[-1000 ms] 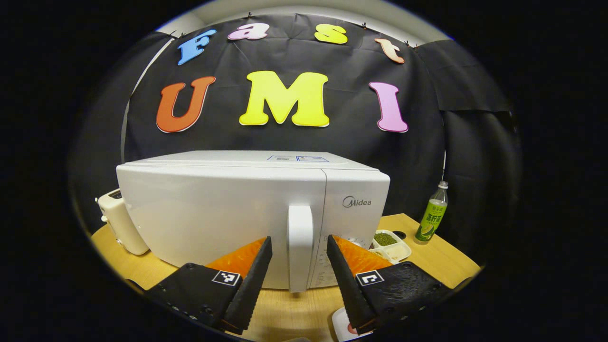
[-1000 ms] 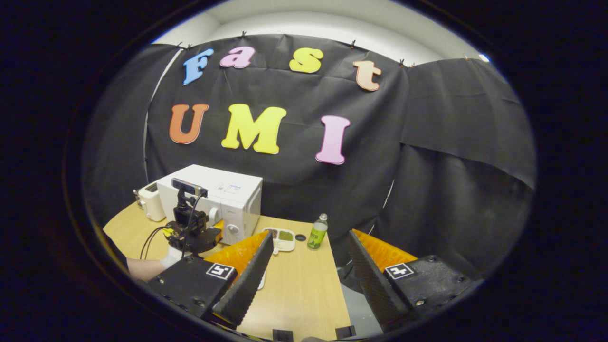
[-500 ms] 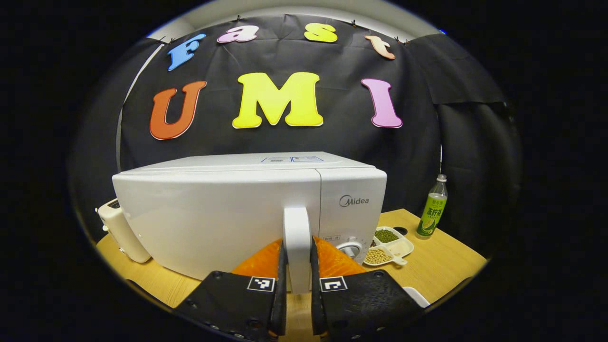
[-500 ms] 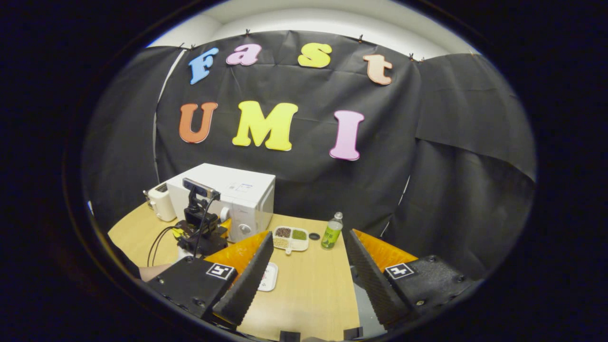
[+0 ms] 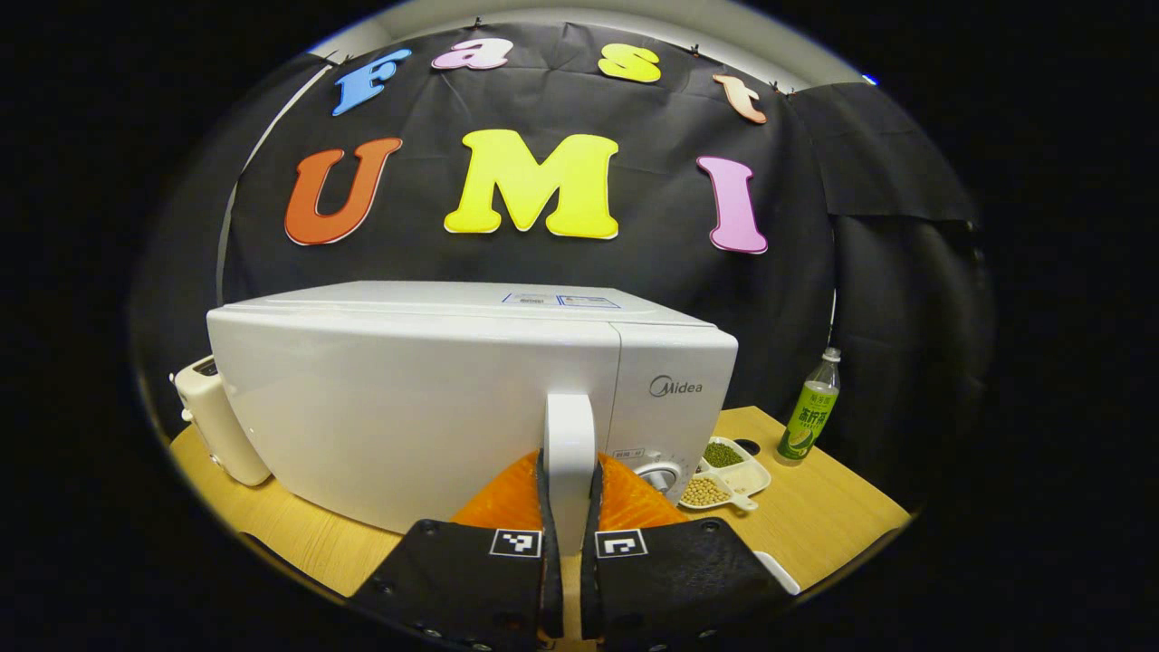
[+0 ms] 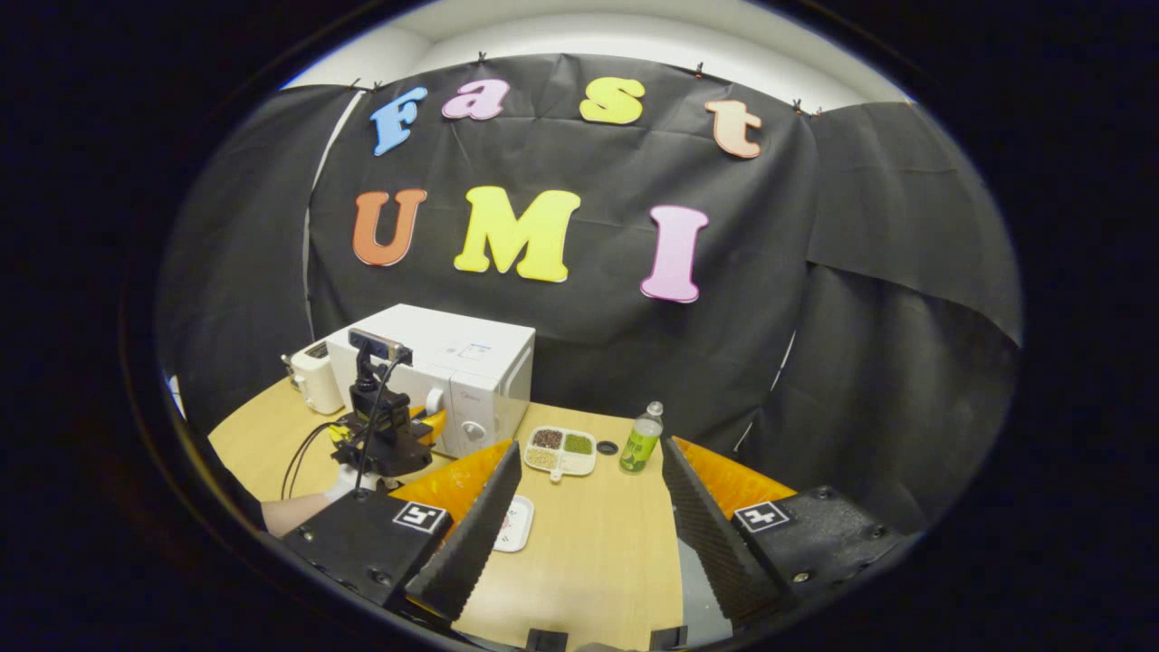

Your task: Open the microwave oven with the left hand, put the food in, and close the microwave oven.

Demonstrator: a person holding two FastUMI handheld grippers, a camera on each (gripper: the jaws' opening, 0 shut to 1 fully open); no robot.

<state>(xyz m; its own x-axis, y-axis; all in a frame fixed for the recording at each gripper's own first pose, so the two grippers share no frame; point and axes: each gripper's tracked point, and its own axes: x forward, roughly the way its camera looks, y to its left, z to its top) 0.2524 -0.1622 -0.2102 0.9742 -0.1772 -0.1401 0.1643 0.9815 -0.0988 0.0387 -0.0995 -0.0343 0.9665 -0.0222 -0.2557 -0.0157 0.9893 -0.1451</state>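
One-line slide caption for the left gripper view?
Left gripper shut on the closed microwave's door handle, food tray waiting on the table.

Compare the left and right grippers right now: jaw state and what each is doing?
The left gripper is shut on the microwave's door handle, a finger pressing each side; the right gripper is open and holds nothing. The left one sits close against the microwave; the right hangs back above the table, near its edge. Both point toward the booth's back wall.
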